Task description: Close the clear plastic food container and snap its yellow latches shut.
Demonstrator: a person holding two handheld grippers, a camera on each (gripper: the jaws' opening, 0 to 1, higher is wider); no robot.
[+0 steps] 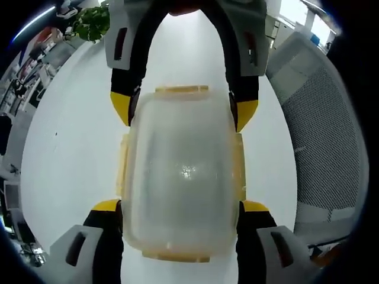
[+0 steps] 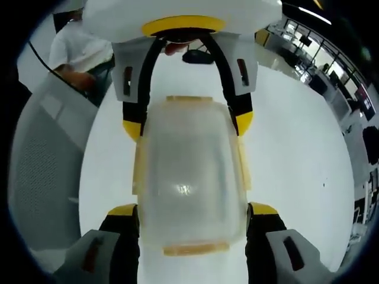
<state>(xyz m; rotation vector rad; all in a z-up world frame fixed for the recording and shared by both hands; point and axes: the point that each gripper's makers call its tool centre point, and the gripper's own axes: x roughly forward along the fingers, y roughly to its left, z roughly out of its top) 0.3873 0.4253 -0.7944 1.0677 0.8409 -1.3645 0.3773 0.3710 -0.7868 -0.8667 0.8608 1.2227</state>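
Observation:
The clear plastic food container (image 1: 180, 171) lies on the white table (image 1: 71, 154) with its lid on. Yellow latches show at its far end (image 1: 182, 90), near end (image 1: 176, 257) and long sides (image 1: 122, 165). My left gripper (image 1: 180, 207) has its yellow-tipped jaws against both sides of the near end. My right gripper (image 1: 183, 111) comes in from the top and clasps the far end. In the right gripper view, the container (image 2: 189, 177) sits between my right gripper (image 2: 192, 209) below and my left gripper (image 2: 188, 125) above.
A grey mesh chair back (image 1: 323, 130) stands beside the table, seen again as the chair (image 2: 47, 154). A green plant (image 1: 92, 21) is at the far corner. A person in a white shirt (image 2: 77, 50) sits beyond the chair. A small dark object (image 2: 198, 57) lies on the table.

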